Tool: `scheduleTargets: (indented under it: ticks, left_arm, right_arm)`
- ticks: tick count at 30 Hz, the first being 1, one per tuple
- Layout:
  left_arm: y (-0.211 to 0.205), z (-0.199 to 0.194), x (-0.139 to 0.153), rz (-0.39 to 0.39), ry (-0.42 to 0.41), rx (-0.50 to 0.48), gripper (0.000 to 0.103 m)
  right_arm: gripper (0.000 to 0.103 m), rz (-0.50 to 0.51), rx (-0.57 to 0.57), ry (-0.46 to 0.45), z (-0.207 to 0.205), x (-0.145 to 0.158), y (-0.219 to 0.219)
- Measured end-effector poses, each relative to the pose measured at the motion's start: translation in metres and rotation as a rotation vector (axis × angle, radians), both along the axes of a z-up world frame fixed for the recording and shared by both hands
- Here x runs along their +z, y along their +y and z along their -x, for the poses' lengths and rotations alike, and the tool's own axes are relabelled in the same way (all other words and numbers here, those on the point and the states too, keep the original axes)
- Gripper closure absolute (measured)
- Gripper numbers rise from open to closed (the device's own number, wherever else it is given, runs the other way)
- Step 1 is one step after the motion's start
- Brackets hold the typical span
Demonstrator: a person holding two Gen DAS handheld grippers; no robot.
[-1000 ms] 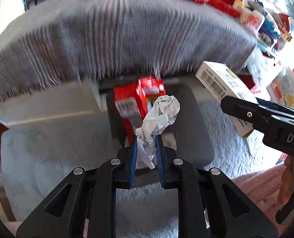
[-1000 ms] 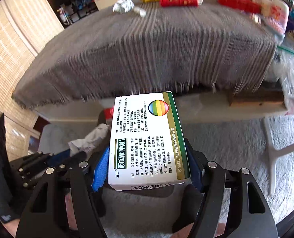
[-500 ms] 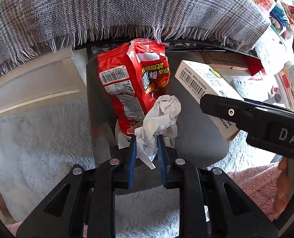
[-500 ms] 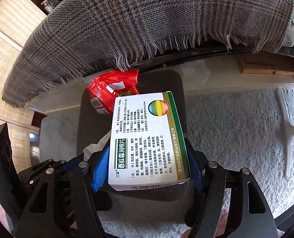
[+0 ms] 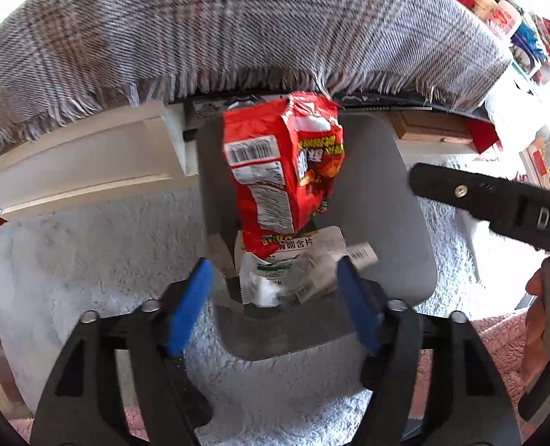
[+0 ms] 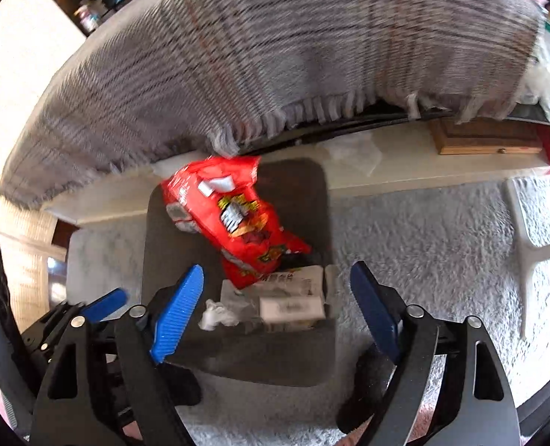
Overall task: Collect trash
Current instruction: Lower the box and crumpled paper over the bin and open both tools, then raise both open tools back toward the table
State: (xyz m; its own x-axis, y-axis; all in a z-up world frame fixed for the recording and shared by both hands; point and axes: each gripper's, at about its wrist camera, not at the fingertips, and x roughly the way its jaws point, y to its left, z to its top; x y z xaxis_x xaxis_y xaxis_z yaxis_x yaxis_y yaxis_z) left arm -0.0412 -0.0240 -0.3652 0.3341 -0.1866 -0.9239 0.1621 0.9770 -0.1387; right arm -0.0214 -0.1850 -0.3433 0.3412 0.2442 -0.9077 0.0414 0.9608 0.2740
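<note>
A dark grey bin (image 5: 386,193) (image 6: 312,193) stands on the rug under the table edge. In it lie a red snack bag (image 5: 282,171) (image 6: 238,223) and white packets (image 5: 271,278). The crumpled white paper (image 6: 215,316) and the white medicine box (image 6: 291,308), blurred, lie at the bin's bottom. My left gripper (image 5: 273,297) hangs over the bin, jaws opening, with nothing between its blue pads (image 5: 189,304). My right gripper (image 6: 277,308) hangs beside it over the bin, jaws also opening and holding nothing. Its black body (image 5: 498,200) shows in the left wrist view.
A grey plaid blanket (image 5: 238,37) (image 6: 275,55) with a fringe hangs over the table above the bin. White fluffy rug (image 5: 89,260) (image 6: 423,241) surrounds the bin. A wooden box (image 6: 487,141) and a white plastic leg (image 6: 527,245) are at the right. A hand (image 5: 542,316) holds the right gripper.
Both grippers sank toward the bin and opened. The crumpled paper left the left jaws and the medicine box left the right jaws; both now lie in the bin.
</note>
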Motion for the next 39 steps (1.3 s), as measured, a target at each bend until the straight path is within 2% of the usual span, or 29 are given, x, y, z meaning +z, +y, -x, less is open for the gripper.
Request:
scheduleTargets:
  ticks: [2, 7, 13, 17, 23, 31, 35, 37, 38, 39]
  left_arm:
    - [0.007, 0.003, 0.01, 0.004, -0.017, 0.01, 0.025]
    - [0.015, 0.002, 0.046, 0.012, -0.07, 0.023, 0.014]
    - [0.007, -0.024, 0.098, 0.021, -0.133, -0.006, 0.014]
    - [-0.003, -0.051, 0.127, -0.002, -0.189, -0.016, 0.014]
    - [-0.021, -0.103, 0.153, -0.024, -0.235, -0.008, 0.014]
    - [-0.041, -0.178, 0.156, -0.004, -0.226, 0.034, 0.014]
    - [-0.052, -0.211, 0.152, -0.007, -0.234, 0.039, 0.018]
    - [-0.056, -0.227, 0.148, 0.002, -0.229, 0.046, 0.022]
    - [-0.057, -0.235, 0.145, 0.006, -0.228, 0.053, 0.027]
    - [-0.058, -0.241, 0.143, 0.006, -0.228, 0.058, 0.031]
  right_arm:
    - [0.017, 0.008, -0.029, -0.011, 0.001, 0.007, -0.009]
    - [0.014, -0.001, -0.079, -0.071, 0.003, 0.041, -0.029]
    - [0.014, 0.002, -0.073, -0.154, -0.015, 0.093, -0.046]
    - [0.014, 0.046, -0.076, -0.199, -0.041, 0.121, -0.057]
    - [0.014, 0.063, -0.114, -0.239, -0.093, 0.142, -0.08]
    - [0.014, 0.079, -0.132, -0.242, -0.165, 0.144, -0.095]
    - [0.014, 0.07, -0.131, -0.251, -0.189, 0.141, -0.101]
    - [0.017, 0.074, -0.109, -0.265, -0.202, 0.139, -0.102]
    - [0.021, 0.077, -0.098, -0.27, -0.207, 0.137, -0.101]
    - [0.029, 0.082, -0.081, -0.276, -0.213, 0.136, -0.101]
